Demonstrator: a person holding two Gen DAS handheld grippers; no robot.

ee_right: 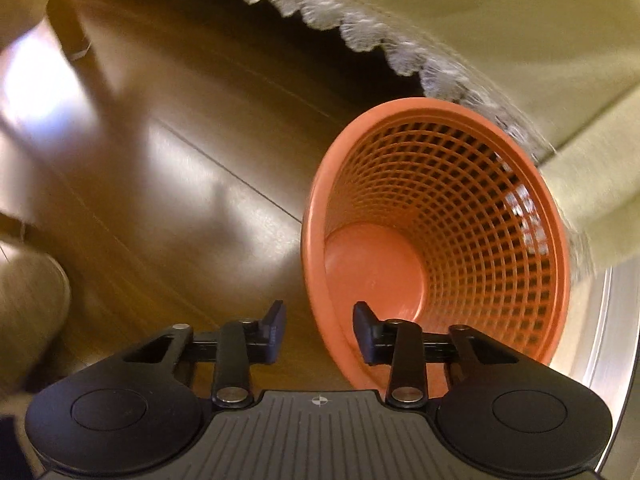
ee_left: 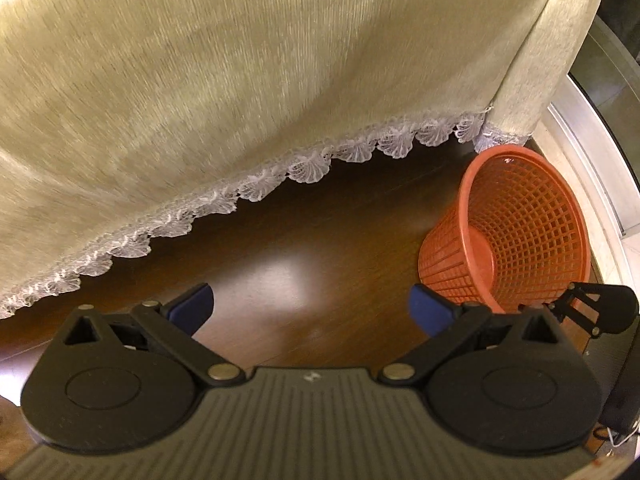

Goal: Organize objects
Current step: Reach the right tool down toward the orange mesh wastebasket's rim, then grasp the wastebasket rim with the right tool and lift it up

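An orange plastic lattice basket (ee_right: 440, 240) stands on the dark wooden floor (ee_right: 180, 200), its inside empty. My right gripper (ee_right: 319, 330) is open, its two fingers straddling the near rim of the basket without touching it, the right finger (ee_right: 366, 336) over the inside. In the left wrist view the same basket (ee_left: 516, 232) is at the right, with the right gripper's tip (ee_left: 600, 312) at its near rim. My left gripper (ee_left: 310, 310) is open and empty above the bare floor (ee_left: 300, 240), left of the basket.
A beige bedspread with a white lace hem (ee_left: 240, 80) hangs down behind the basket and fills the upper part of both views (ee_right: 500, 20). A pale metal door or window track (ee_left: 592, 160) runs along the right, close to the basket.
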